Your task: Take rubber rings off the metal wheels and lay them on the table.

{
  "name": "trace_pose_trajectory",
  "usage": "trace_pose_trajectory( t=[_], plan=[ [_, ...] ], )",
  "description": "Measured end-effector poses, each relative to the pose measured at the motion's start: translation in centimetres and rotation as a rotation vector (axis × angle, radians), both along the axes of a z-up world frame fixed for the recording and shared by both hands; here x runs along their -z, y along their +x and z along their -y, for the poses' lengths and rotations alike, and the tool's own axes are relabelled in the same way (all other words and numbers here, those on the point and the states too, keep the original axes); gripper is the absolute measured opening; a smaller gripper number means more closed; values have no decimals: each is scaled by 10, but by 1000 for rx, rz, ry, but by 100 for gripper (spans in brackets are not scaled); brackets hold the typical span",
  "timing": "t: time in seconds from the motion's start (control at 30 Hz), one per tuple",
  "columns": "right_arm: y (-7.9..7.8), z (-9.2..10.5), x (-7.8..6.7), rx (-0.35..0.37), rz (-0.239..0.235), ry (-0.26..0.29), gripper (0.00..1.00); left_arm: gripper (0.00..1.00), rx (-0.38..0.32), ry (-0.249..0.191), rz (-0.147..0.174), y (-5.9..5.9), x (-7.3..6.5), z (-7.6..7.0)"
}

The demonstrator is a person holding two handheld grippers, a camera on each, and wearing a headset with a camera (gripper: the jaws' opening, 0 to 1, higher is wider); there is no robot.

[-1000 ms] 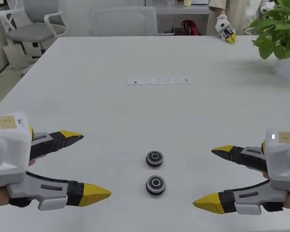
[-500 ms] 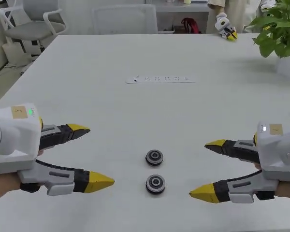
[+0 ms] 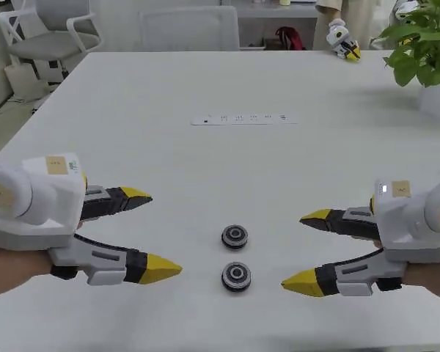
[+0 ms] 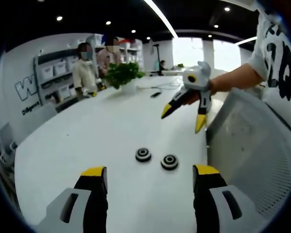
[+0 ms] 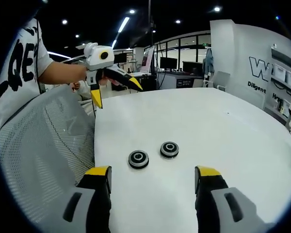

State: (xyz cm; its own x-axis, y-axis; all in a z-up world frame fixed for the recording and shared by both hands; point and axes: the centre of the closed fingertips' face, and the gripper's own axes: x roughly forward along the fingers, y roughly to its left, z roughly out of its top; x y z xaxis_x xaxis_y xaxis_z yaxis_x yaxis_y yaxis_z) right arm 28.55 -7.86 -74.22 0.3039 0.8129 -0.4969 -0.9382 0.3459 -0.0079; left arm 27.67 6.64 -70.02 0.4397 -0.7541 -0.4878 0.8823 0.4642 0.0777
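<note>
Two small metal wheels with black rubber rings lie flat on the white table (image 3: 169,95), one farther (image 3: 235,237) and one nearer (image 3: 236,276) to me. My left gripper (image 3: 158,232) hovers open to their left, and my right gripper (image 3: 299,250) hovers open to their right; neither touches them. In the left gripper view the wheels (image 4: 143,154) (image 4: 169,161) lie ahead of the open left gripper (image 4: 150,172), with the right gripper (image 4: 182,123) beyond. In the right gripper view both wheels (image 5: 138,159) (image 5: 169,149) lie just past the open right gripper (image 5: 153,171), and the left gripper (image 5: 118,96) faces it.
A white power strip (image 3: 244,119) lies at mid-table. A potted plant (image 3: 422,44) stands at the far right corner. Office chairs (image 3: 44,29) stand beyond the far edge, where another person holds a gripper (image 3: 342,40). A mesh chair back (image 5: 43,145) is at the near edge.
Both grippers have drawn inward toward the two wheels, still open. The wheels have not moved.
</note>
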Motion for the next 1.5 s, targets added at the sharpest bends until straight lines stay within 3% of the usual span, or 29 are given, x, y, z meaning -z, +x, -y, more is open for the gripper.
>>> trace_pose_trajectory(
  t=[0.17,0.27,0.7,0.9,1.1,1.3,1.5],
  plan=[
    [2,-2,7,-18,-7,-18,63,69,12,3,-9,1,3,3],
    [1,-4,10,-29,-10,-29,62,67,20,10,1,2,4,5],
    [3,-9,21,-53,-28,-48,57,64,44,16,-41,-2,21,15],
    [3,-12,26,-61,-36,-52,56,61,58,6,-57,-4,23,22],
    [-1,-17,33,-95,-38,-76,52,59,84,12,-68,-6,28,28],
    [-3,-24,36,-122,-47,-74,47,56,84,-22,-86,-2,25,34],
    [-9,-30,45,-169,-49,-110,43,54,104,-1,-98,-1,33,41]
  ],
)
